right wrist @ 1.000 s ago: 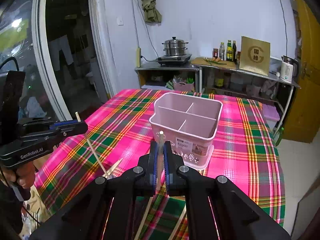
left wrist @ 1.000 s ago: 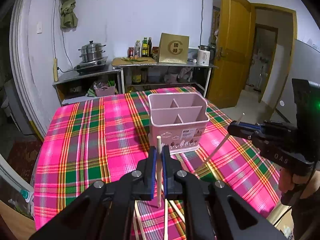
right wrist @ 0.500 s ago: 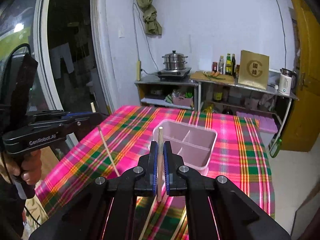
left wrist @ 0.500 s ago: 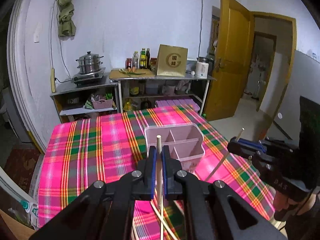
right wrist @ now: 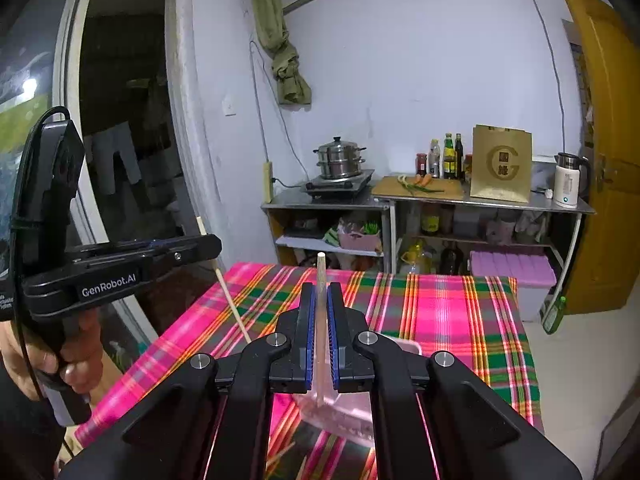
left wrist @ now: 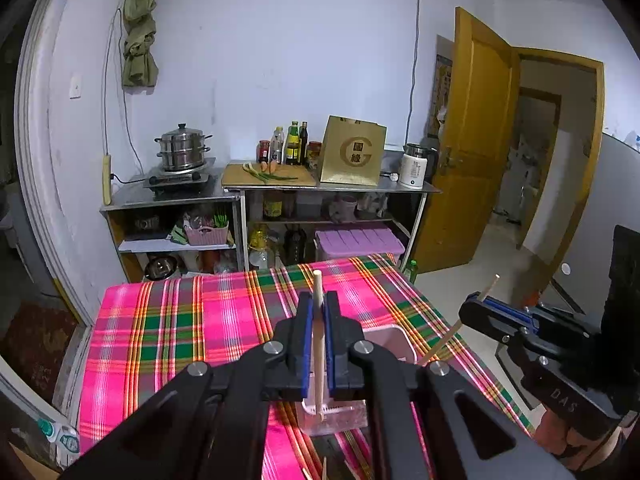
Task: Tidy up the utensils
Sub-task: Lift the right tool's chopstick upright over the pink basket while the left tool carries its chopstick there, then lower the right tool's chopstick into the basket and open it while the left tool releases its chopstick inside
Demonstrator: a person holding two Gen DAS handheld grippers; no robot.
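Note:
My left gripper is shut on a pale wooden chopstick held upright; its lower end hangs over the pink divided utensil holder, mostly hidden behind the jaws. My right gripper is shut on a second chopstick, also upright above the holder. Each gripper shows in the other's view: the right one with its slanted chopstick to the right of the holder, the left one with its chopstick to the left.
The table carries a pink plaid cloth. More chopsticks lie on it near the front edge. Metal shelves with a steamer pot, bottles and a kettle stand behind. A yellow door is open at right.
Both grippers have risen and tilted up with their chopsticks. The holder has dropped low in both views and is now mostly hidden behind the jaws.

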